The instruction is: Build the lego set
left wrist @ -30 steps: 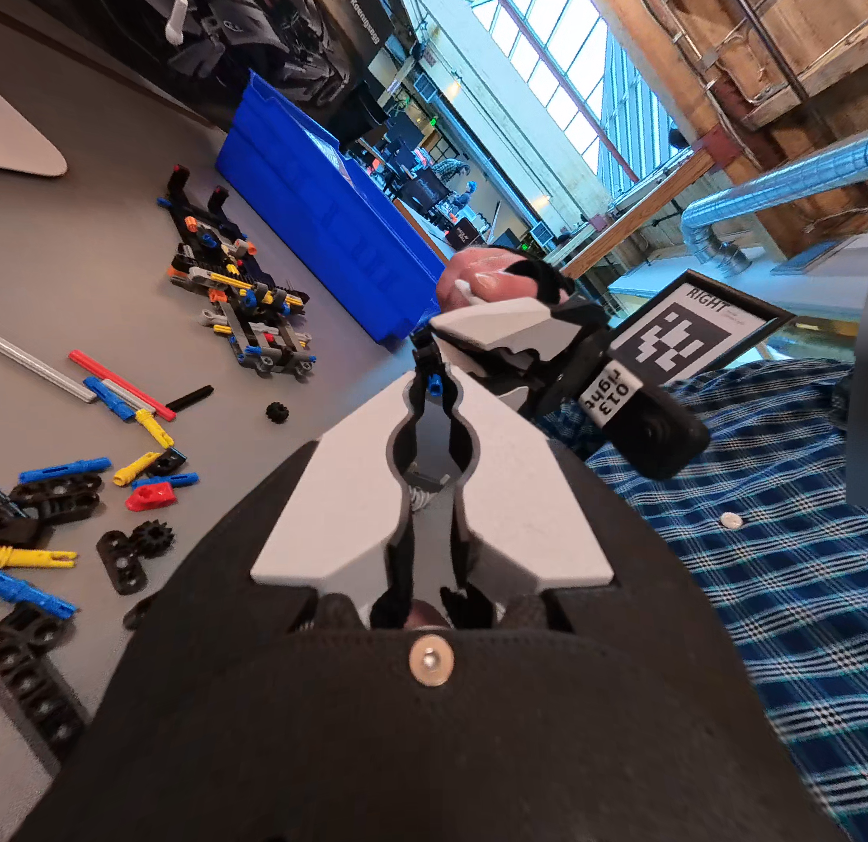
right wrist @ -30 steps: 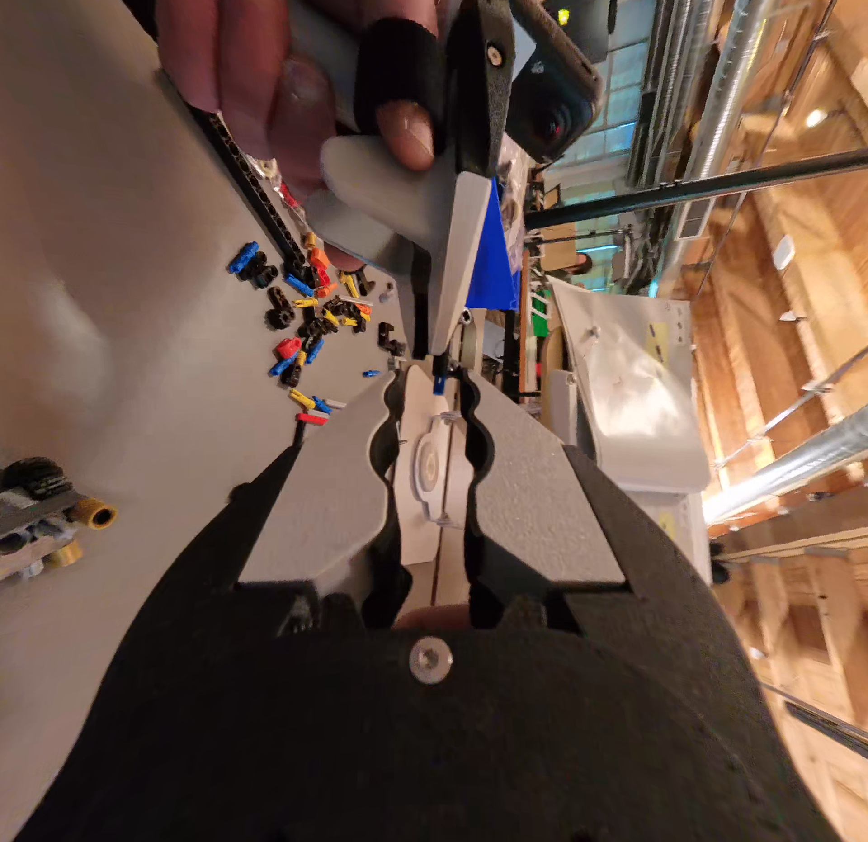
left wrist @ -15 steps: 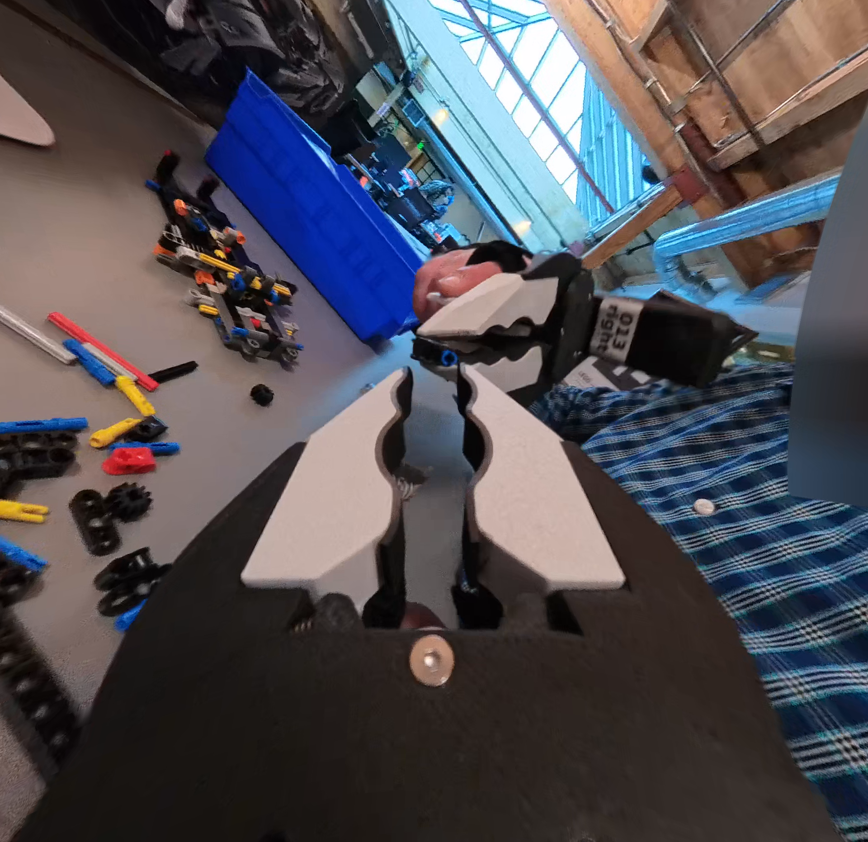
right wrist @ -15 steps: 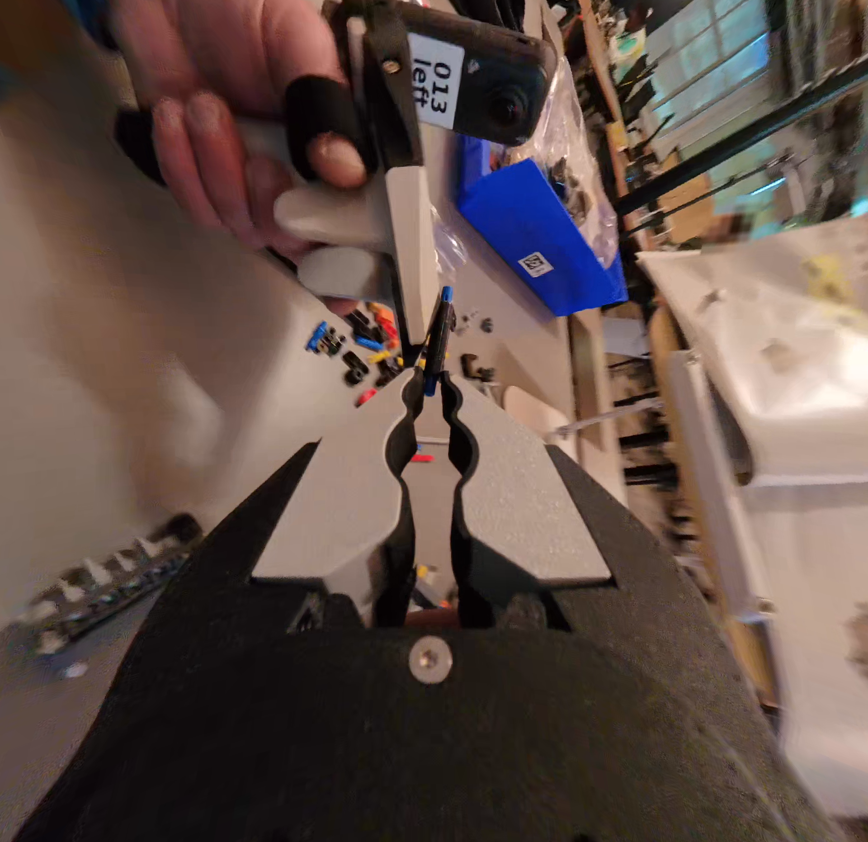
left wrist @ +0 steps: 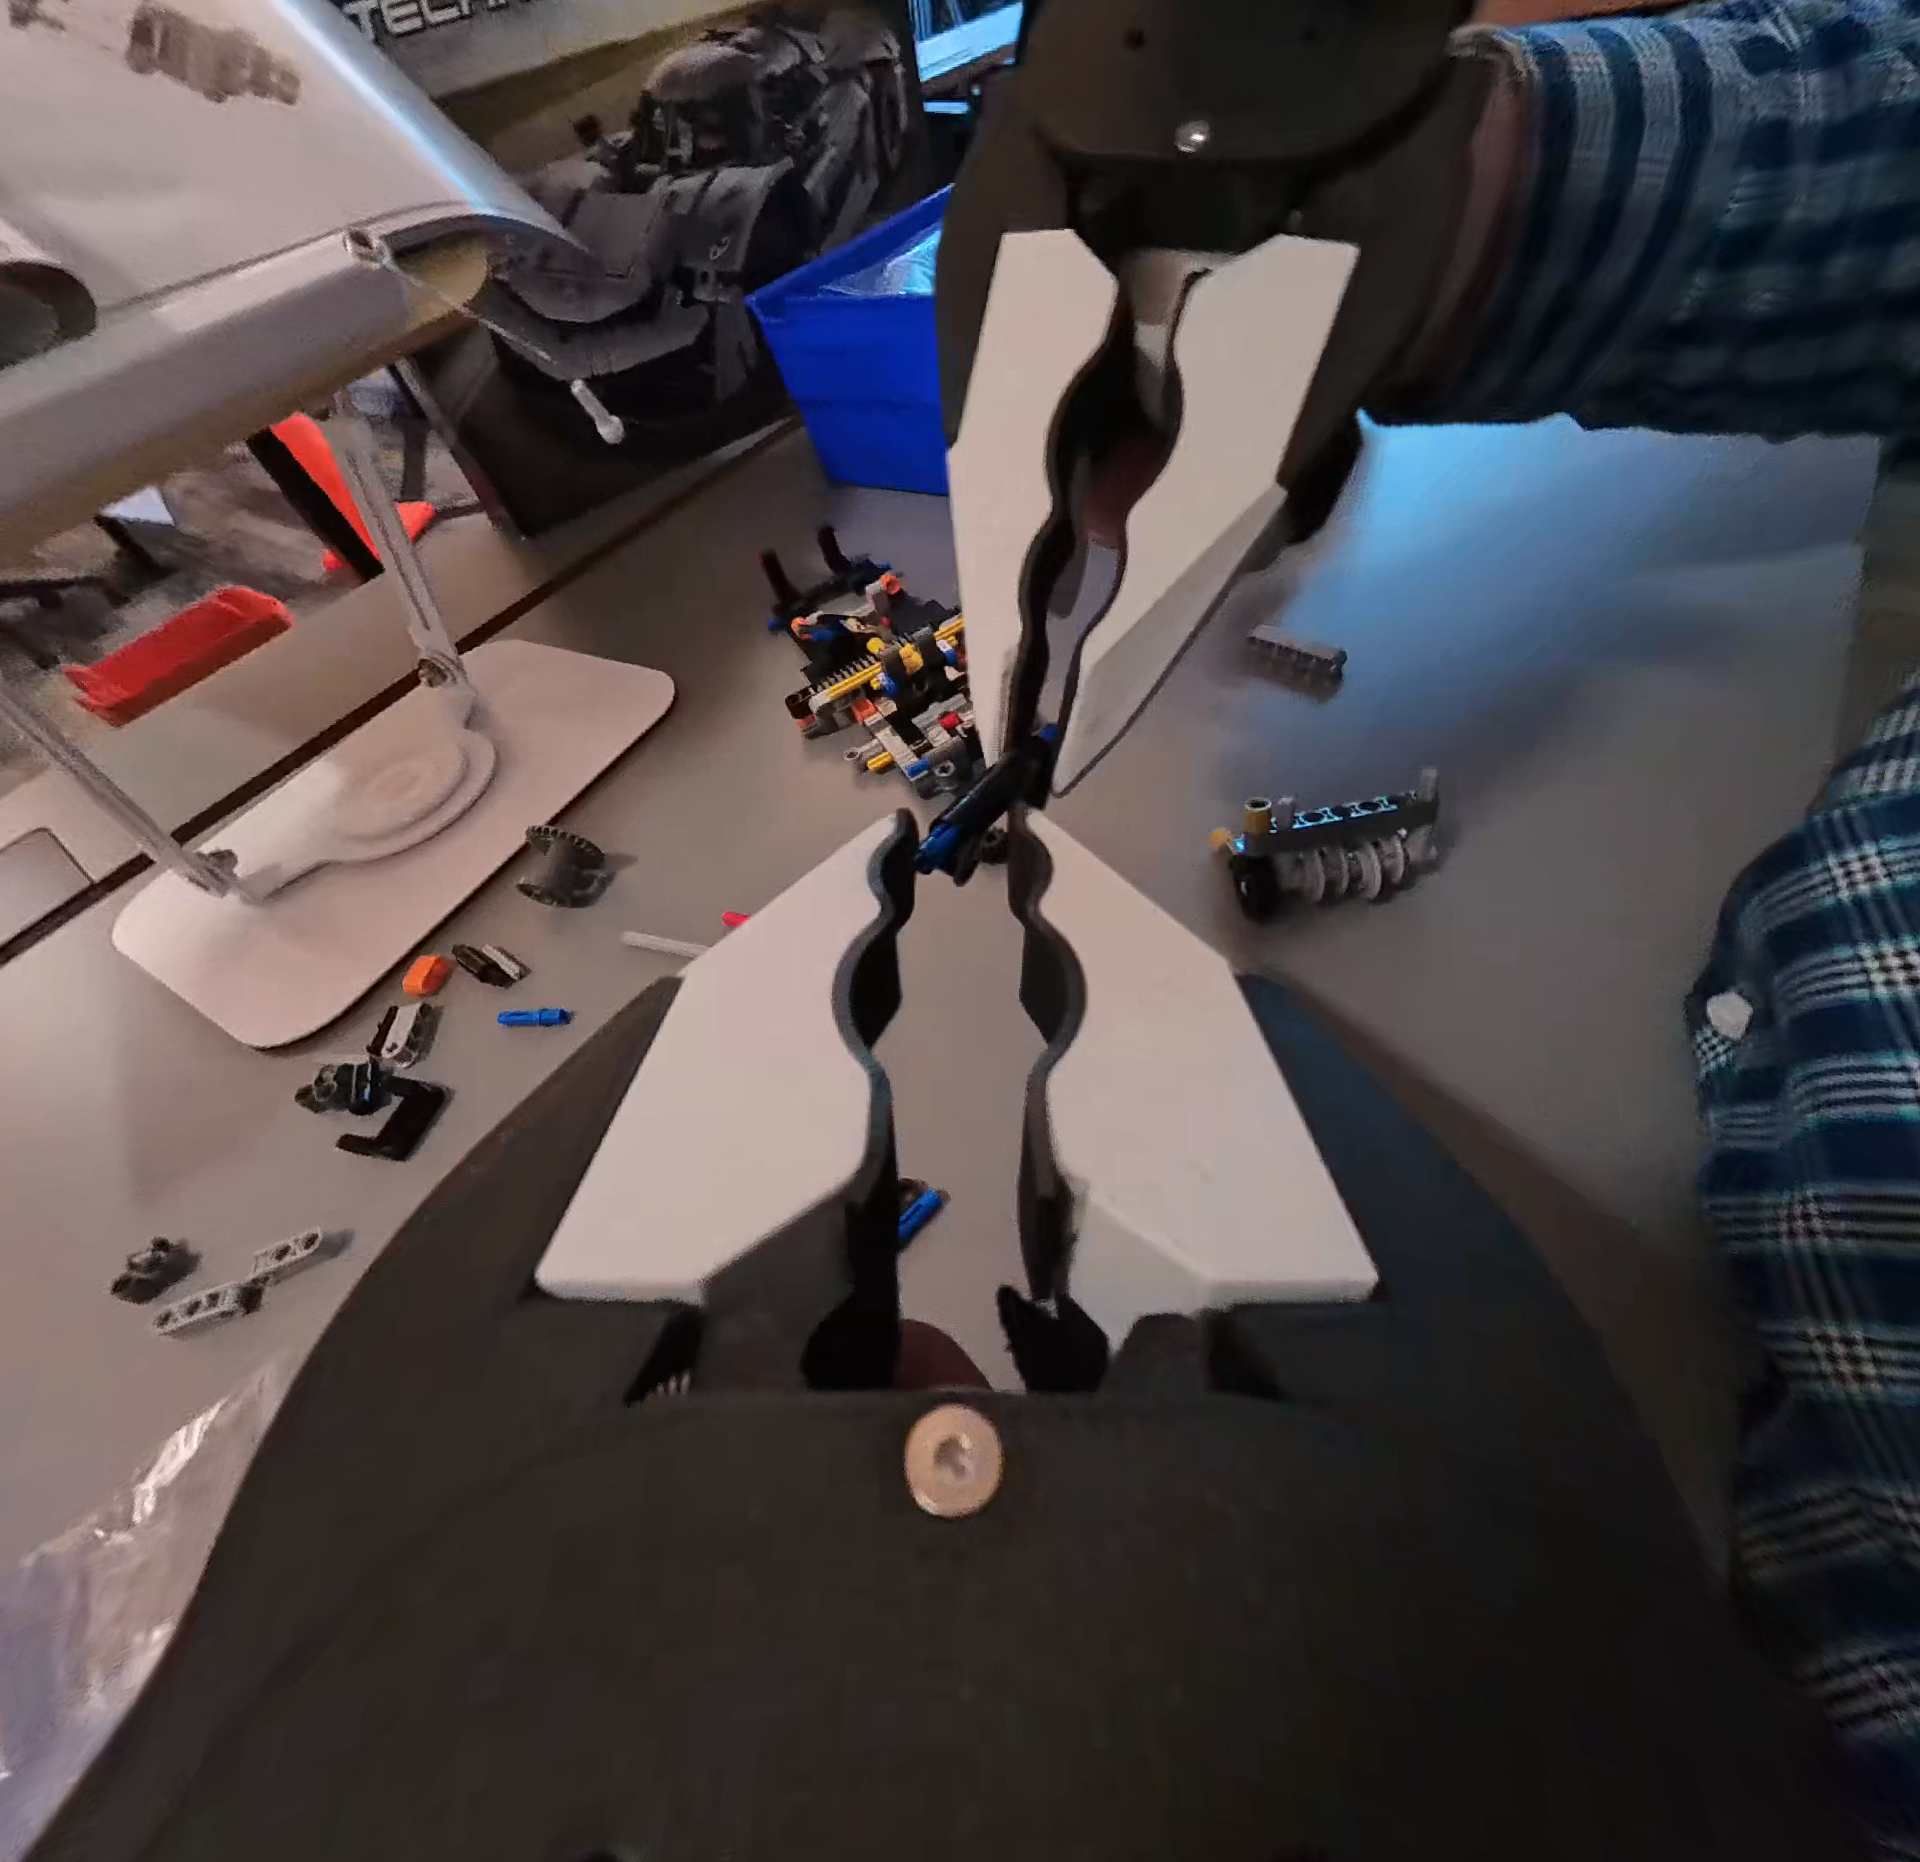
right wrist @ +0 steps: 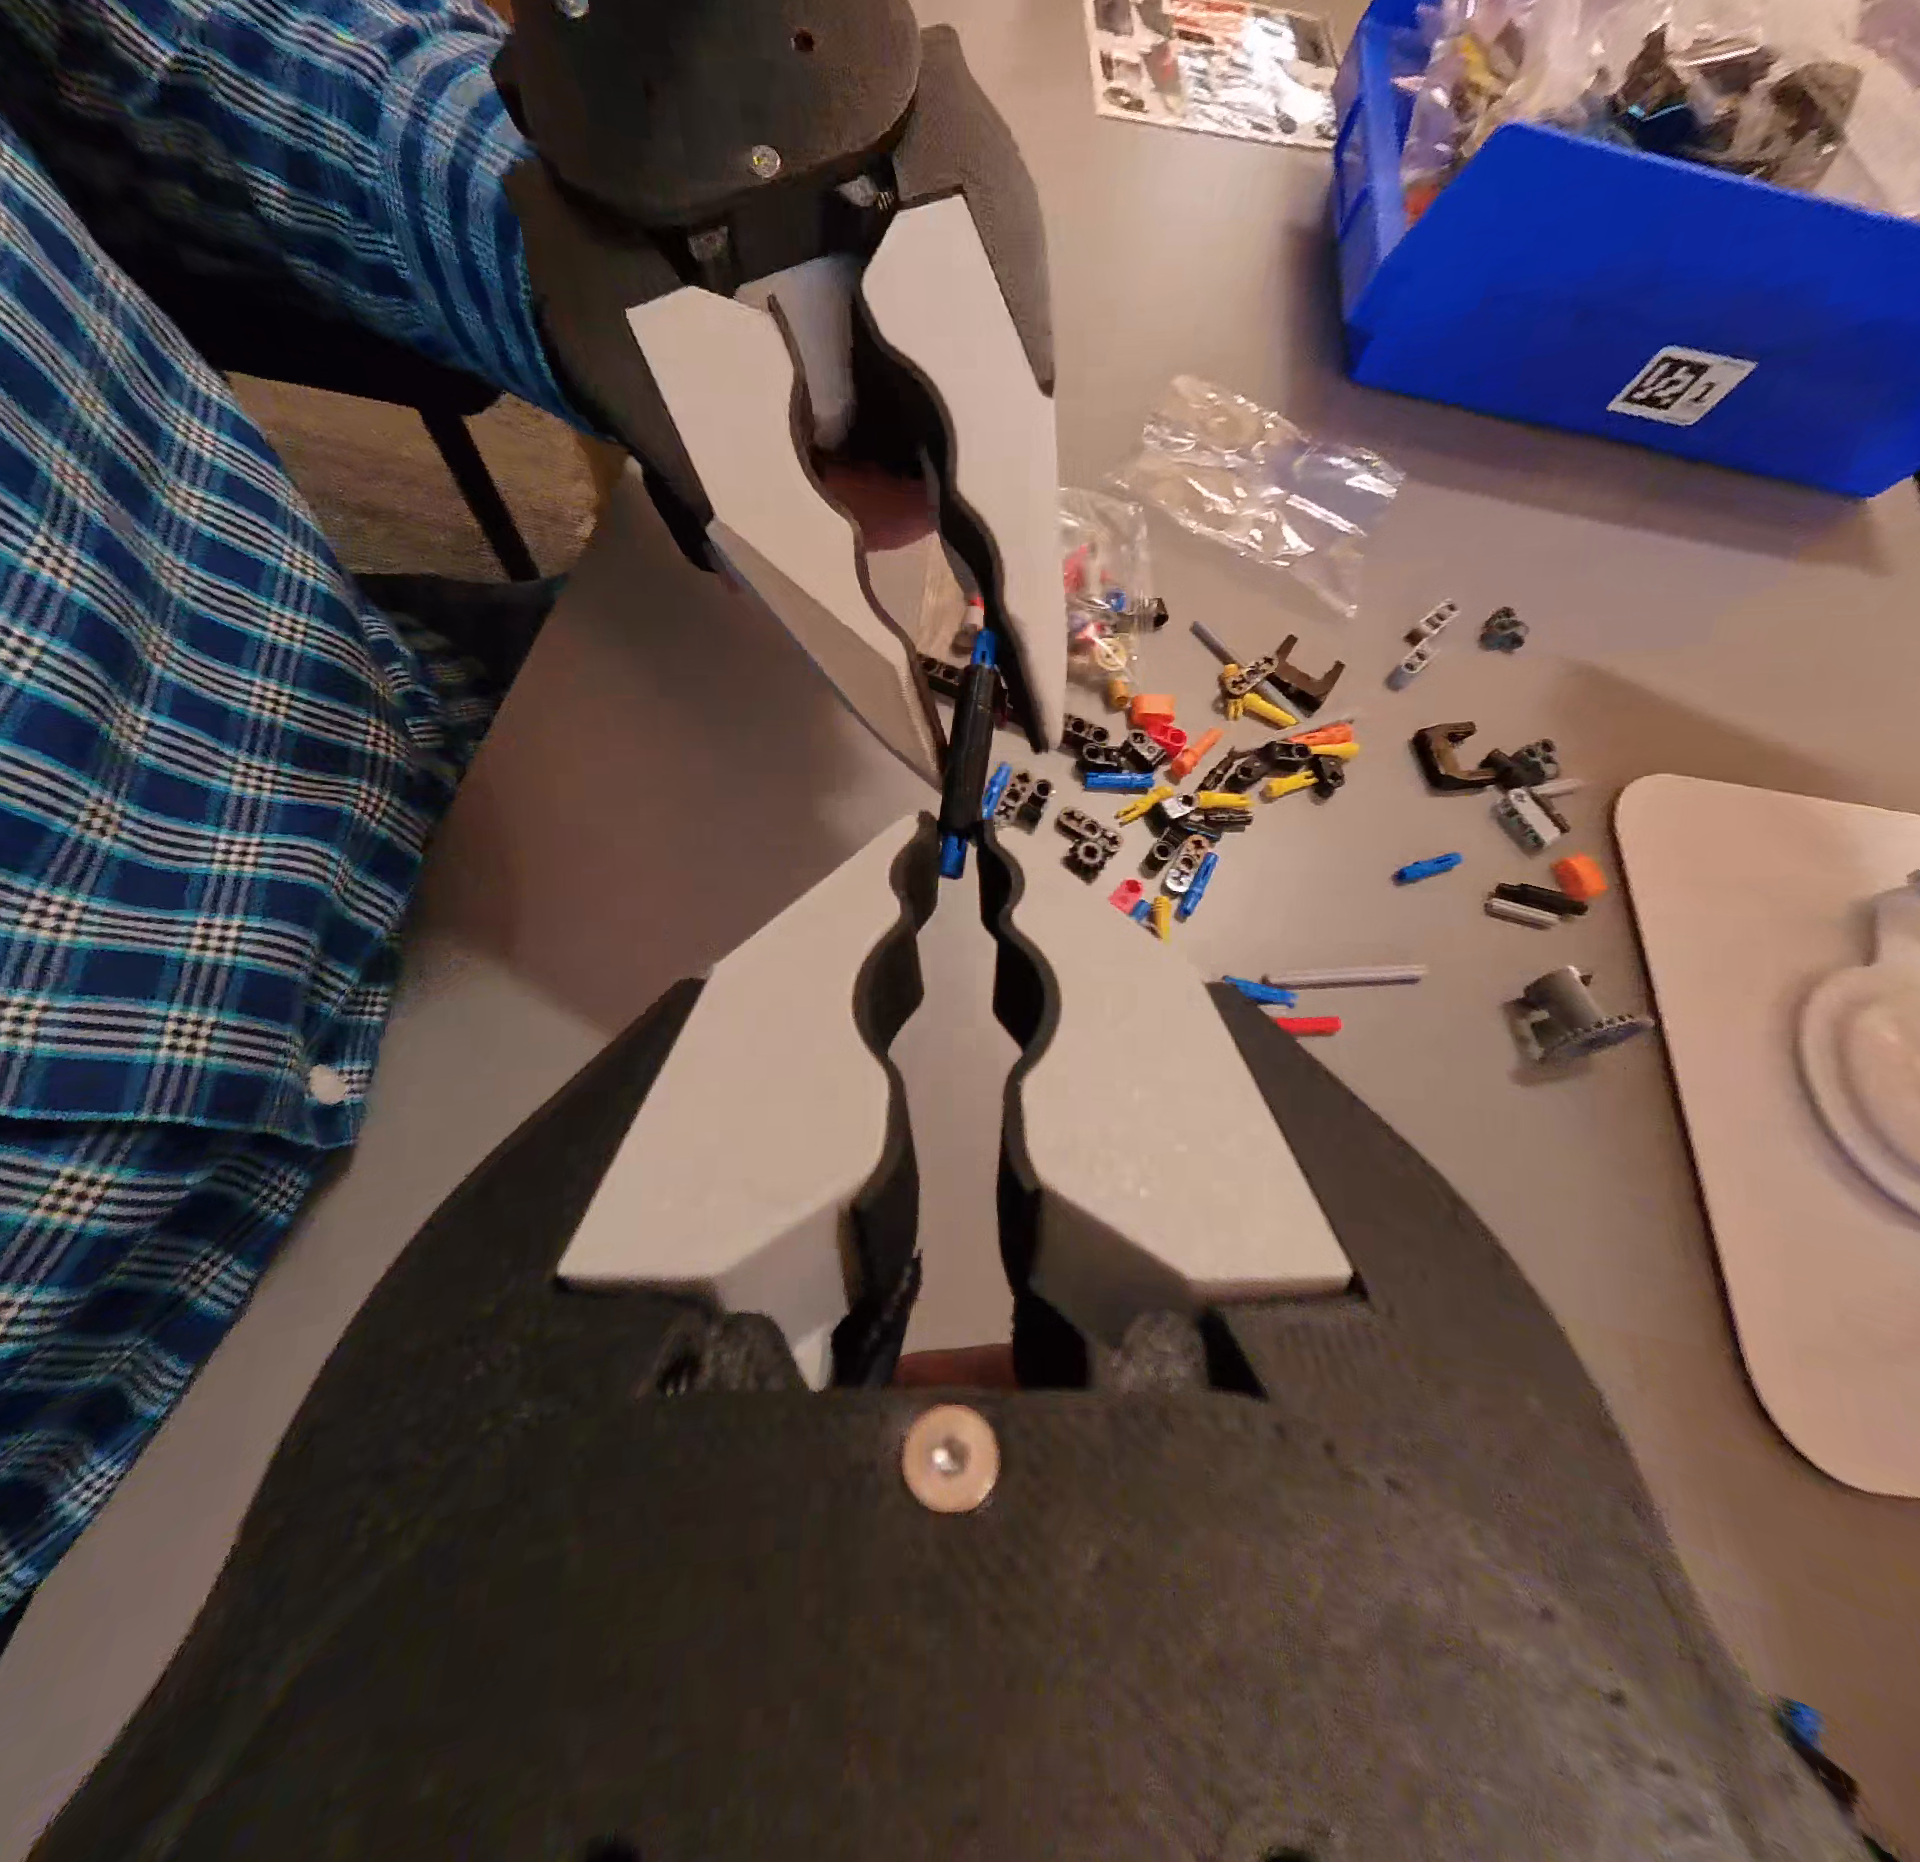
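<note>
A short black lego piece with blue pins (right wrist: 966,742) hangs above the grey table between the two grippers, which face each other tip to tip. My right gripper (right wrist: 954,844) is shut on one end of it. In the left wrist view the right gripper (left wrist: 1029,763) comes down from the top with the piece (left wrist: 982,810) at its tips. My left gripper (left wrist: 961,836) is open, its fingertips on either side of the piece's free end; it also shows in the right wrist view (right wrist: 987,758). The partly built chassis (left wrist: 883,690) lies on the table behind.
A grey engine sub-assembly (left wrist: 1335,846) lies right of the grippers. A heap of loose pieces (right wrist: 1195,773) and plastic bags (right wrist: 1247,482) lie beyond the tips. A blue bin (right wrist: 1621,285) stands at the back. A white stand base (left wrist: 416,804) is nearby. A plaid sleeve (right wrist: 208,669) borders the table. Only a small space, under 4 cm, lies between the two pairs of fingers.
Both views have swung down from the ceiling to the table. The left gripper opened and let go of the piece, the right kept it, and the tips now meet head-on.
</note>
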`<state>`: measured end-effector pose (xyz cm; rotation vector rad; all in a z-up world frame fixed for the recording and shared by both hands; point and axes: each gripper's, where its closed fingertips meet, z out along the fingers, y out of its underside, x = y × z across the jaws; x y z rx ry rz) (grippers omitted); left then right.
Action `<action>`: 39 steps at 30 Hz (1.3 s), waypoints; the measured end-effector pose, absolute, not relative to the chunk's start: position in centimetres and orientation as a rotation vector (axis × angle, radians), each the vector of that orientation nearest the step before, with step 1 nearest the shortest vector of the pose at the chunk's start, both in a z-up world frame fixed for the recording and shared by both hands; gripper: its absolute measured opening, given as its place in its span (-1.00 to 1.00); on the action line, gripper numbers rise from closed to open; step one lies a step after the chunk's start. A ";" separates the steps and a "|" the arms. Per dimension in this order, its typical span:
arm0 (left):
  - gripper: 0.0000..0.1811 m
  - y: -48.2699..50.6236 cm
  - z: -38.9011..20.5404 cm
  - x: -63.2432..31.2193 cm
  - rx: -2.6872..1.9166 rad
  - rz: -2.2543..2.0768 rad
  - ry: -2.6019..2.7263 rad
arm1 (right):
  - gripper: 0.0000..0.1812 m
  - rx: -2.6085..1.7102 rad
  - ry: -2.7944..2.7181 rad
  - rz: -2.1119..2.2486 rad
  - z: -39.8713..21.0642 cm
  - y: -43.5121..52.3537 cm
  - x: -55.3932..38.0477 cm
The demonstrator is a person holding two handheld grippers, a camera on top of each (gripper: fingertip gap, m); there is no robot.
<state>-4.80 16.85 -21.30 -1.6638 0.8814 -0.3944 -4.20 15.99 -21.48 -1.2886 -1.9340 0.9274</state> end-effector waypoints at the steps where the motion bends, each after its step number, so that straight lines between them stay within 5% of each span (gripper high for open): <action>1: -0.87 16.7 -21.4 -4.8 -1.660 -0.388 0.896 | -0.95 -1.292 -1.936 0.942 -21.4 16.0 -4.2; 8: -0.94 16.6 -21.4 -5.2 -1.771 -0.680 0.702 | -0.85 -1.233 -1.870 0.826 -20.8 17.1 -4.7; 15: -0.94 16.3 -20.7 -5.3 -1.802 -1.208 0.367 | -0.71 -0.773 -1.902 0.167 -20.8 18.0 -4.9; 25: -0.94 16.3 -20.3 -5.1 -1.776 -1.434 0.227 | -1.00 -0.840 -1.882 0.279 -20.7 17.8 -5.3; 36: -0.95 16.9 -20.5 -5.4 -1.763 -1.514 0.135 | -0.70 -0.817 -1.895 0.295 -20.9 17.7 -5.2; 39: -0.95 16.8 -20.5 -5.1 -1.758 -1.517 0.138 | -0.76 -0.831 -1.903 0.344 -21.2 17.1 -5.5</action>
